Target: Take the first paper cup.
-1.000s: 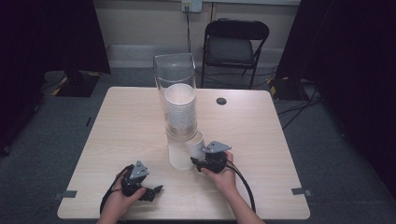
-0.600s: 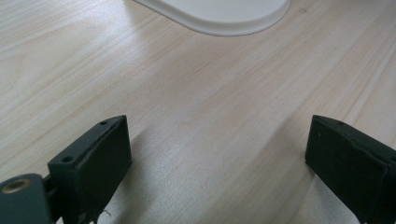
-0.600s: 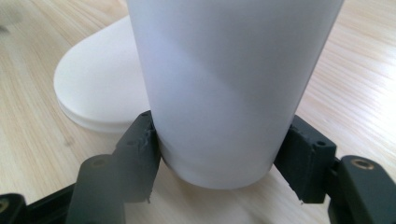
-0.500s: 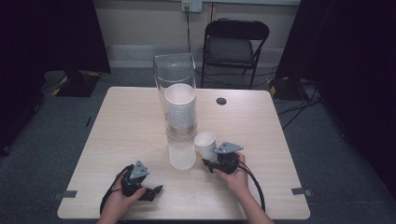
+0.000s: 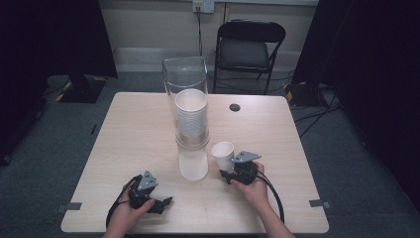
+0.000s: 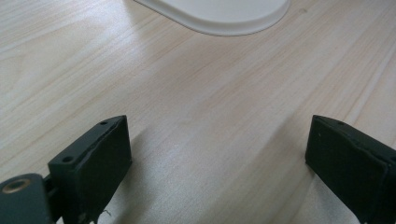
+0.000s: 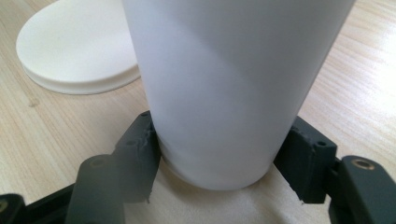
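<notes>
While right gripper [image 5: 229, 167] clamps single paper cup [image 5: 222, 155] near its base, just right of cup stack [image 5: 192, 141]: set down upright, squeeze lightly; left gripper [image 5: 163, 202] idle, jaws apart.

Soft overhead light falls evenly on the pale counter [image 5: 129, 129] while dark drapes swallow the room's edges; shadows stay faint, and close-up the paper cup [image 7: 229, 84] blurs slightly, the high view looking grainy.

White paper cup [image 5: 222, 154] (upright) beside inverted stack [image 5: 192, 144]
</notes>
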A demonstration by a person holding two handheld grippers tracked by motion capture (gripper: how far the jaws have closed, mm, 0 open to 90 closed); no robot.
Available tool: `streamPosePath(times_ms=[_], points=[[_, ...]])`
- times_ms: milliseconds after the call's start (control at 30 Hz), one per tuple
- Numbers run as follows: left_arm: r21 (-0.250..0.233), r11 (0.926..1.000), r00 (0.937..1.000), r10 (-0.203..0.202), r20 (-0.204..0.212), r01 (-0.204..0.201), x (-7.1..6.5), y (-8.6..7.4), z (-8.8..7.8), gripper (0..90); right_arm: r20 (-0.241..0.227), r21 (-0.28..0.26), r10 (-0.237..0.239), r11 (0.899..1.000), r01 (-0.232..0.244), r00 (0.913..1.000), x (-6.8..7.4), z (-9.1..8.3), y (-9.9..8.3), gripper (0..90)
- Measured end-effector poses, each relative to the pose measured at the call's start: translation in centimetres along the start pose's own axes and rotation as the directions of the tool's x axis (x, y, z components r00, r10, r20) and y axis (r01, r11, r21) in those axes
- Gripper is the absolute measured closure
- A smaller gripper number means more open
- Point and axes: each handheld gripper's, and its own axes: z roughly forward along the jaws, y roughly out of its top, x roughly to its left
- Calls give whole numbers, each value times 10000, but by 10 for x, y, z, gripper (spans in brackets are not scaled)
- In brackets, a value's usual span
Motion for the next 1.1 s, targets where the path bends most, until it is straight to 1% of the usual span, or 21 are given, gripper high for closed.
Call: streamPosePath(times_ms=[133,167,333,433,600,700,733,1067,1100], points=[[-6,10000,10000,0,-11,0,0,0,0,66,71,23,243,9997,-243,9997,-3,-1,-1,355],[-9,10000,10000,-2,-11,2,0,0,0,66,81,78,384,9992,-385,9992,-4,-1,-2,355],[-9,10000,10000,5,-19,-5,0,0,0,66,104,131,525,9985,-526,9986,-6,-2,-3,353],[-13,10000,10000,2,-19,-2,0,0,0,66,263,132,704,9974,-707,9972,-10,-4,-4,348],[-10,10000,10000,-1,-19,1,0,0,0,66,353,141,769,9969,-774,9964,-13,-7,-7,341],[-8,10000,10000,5,-26,-5,0,0,0,66,433,199,806,9965,-816,9958,-14,-8,-8,264],[-11,10000,10000,0,-23,0,0,0,0,66,545,261,882,9956,-897,9946,-14,-9,-9,243],[-8,10000,10000,1,-25,-1,0,0,0,66,686,187,787,9966,-801,9945,-12,-15,-13,240],[-9,10000,10000,2,-25,-2,0,0,0,66,718,25,845,9964,-849,9938,-12,-18,-15,244]])
